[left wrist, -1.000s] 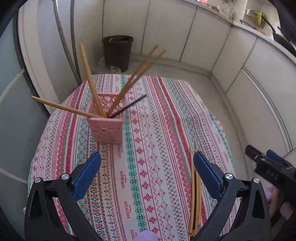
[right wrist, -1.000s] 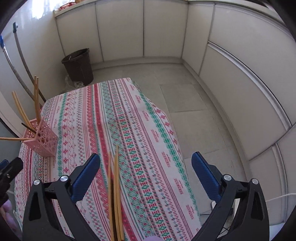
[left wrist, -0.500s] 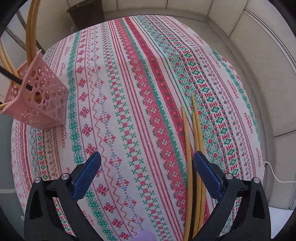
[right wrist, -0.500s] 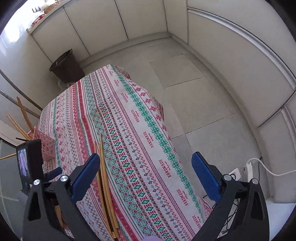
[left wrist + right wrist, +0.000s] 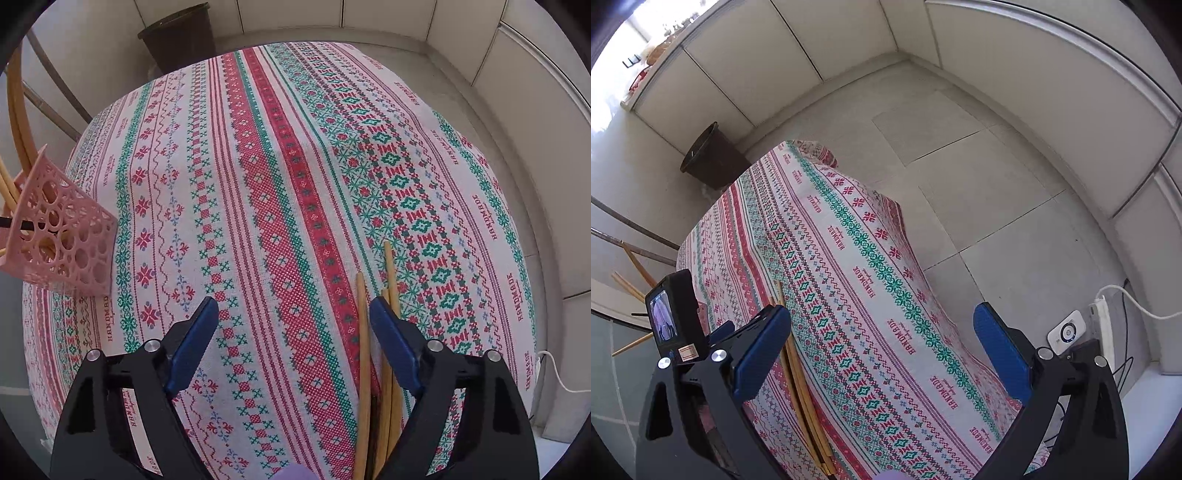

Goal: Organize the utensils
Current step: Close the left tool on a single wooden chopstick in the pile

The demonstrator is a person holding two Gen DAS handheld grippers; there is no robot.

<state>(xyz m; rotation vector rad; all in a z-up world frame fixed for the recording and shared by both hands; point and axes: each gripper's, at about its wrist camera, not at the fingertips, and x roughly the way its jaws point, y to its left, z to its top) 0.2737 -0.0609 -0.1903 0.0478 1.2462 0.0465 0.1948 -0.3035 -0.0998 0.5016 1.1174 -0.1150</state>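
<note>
Pale wooden chopsticks (image 5: 364,369) lie bunched lengthwise on the patterned tablecloth (image 5: 258,184), one between my left gripper (image 5: 291,321) jaws, untouched, which have just been closing from wider, now lower than before; my right gripper (image 5: 882,332) gapes wide, empty

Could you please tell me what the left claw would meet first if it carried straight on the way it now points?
Most likely the patterned tablecloth, bare between its open fingers. One loose bamboo chopstick lies just inside the right-hand finger, the others under it; depth is unclear.
</note>
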